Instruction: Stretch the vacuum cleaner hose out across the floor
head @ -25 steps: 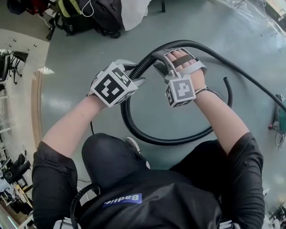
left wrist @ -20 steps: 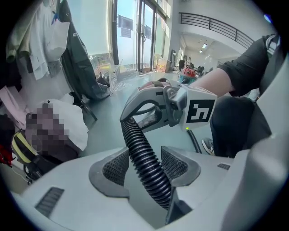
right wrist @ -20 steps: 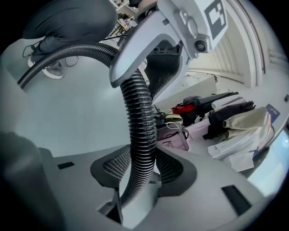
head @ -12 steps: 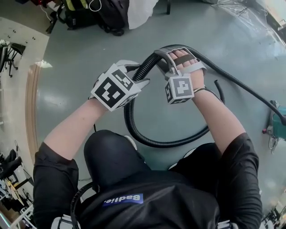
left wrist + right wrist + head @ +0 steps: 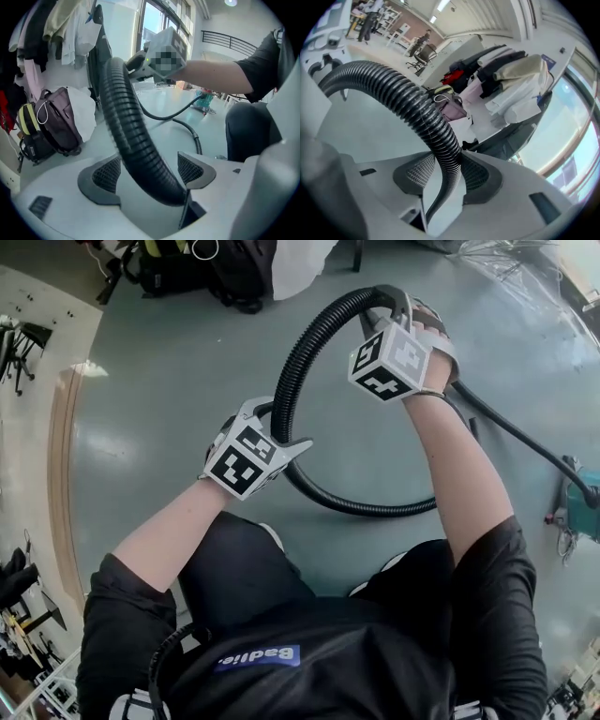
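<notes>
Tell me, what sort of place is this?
Probably a shared lab or open workshop-office, not a home: a smooth grey-green floor, a black office chair in the background, and pale jackets hung above a purple backpack.

Bare floor (image 5: 159, 381) left, bags (image 5: 202, 273) beyond, hose (image 5: 375, 510) looping ahead

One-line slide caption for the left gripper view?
Left gripper, fingers just opened wide, straddling the black ribbed vacuum hose without gripping it.
</notes>
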A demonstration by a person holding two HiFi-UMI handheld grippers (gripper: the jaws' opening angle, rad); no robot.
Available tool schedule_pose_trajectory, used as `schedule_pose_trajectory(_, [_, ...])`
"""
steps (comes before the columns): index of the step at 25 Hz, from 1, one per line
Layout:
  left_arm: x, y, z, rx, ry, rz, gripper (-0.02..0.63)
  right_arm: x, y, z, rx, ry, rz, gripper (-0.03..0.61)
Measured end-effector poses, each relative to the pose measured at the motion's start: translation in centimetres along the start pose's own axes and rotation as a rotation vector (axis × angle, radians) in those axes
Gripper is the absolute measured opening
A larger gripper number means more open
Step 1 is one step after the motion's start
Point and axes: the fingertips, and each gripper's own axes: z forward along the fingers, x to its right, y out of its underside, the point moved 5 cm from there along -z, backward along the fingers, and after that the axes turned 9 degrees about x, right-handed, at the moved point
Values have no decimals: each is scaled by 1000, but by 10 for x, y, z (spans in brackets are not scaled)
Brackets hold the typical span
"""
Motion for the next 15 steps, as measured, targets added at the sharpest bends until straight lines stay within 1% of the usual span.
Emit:
schedule_pose_trajectory(3, [-2,7,6,0,16,5,373,30,2,4,-24,38,155,173])
schedule_pose_trajectory(5, [-5,12,11,19,36,-1,373,34,-2,5,-20,35,211,175])
schedule_pose_trajectory(6, [-7,13,13,25,50,-3,371,32,-4,6,-18,29,219,175])
schedule_pose_trajectory(7, [-9,14,14,28,63,-3,339,29,-4,7,-16,22,214,175])
schedule_pose_trajectory(8, [-11,15,13,30,72,1,272,25,-3,8,-15,15,199,175])
schedule_pose_trajectory(10, [-17,19,6,30,86,17,248,16,3,11,-22,-15,149,175])
schedule_pose_trajectory(12, [-26,25,-6,24,96,20,235,4,9,15,-38,-78,88,176])
schedule_pose_trajectory(13, [-35,28,-13,19,97,1,233,-3,10,17,-50,-118,48,176])
schedule_pose_trajectory(15, [-58,31,-27,4,91,-61,229,-19,4,19,-61,-196,-49,182])
